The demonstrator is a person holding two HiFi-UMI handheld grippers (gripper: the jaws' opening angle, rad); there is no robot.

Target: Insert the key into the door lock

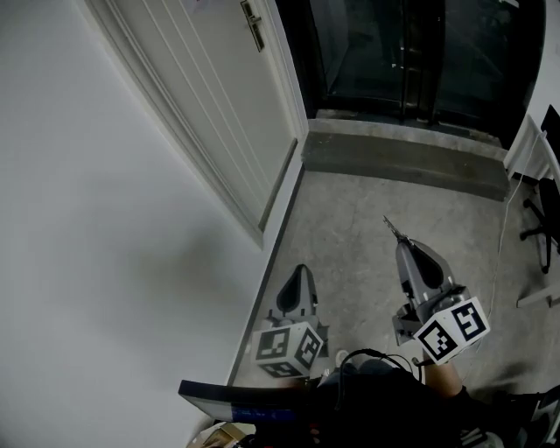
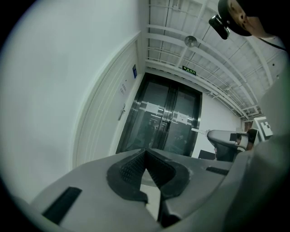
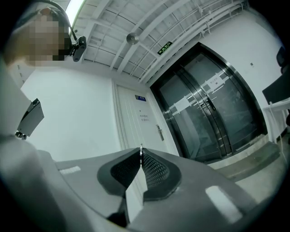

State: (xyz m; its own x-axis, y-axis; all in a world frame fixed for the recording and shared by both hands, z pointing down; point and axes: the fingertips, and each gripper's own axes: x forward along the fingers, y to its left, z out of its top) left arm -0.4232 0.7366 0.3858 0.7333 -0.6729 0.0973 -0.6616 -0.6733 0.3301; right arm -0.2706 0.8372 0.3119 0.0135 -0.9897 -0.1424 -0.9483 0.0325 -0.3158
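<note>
1. The key (image 1: 391, 227) is being held pinched in the right gripper (image 1: 402, 247), with its tip pointing forward.
2. The door lock (image 1: 253, 24) is being sighted well ahead, leftward of the key's axis.
3. The left gripper (image 1: 300, 271) is being carried closed and empty.

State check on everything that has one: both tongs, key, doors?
left tongs: shut, empty.
right tongs: shut on key.
key: pinched at the tips, sticking out forward, not yet in a lock.
white door: closed.
glass double doors: closed.
</note>
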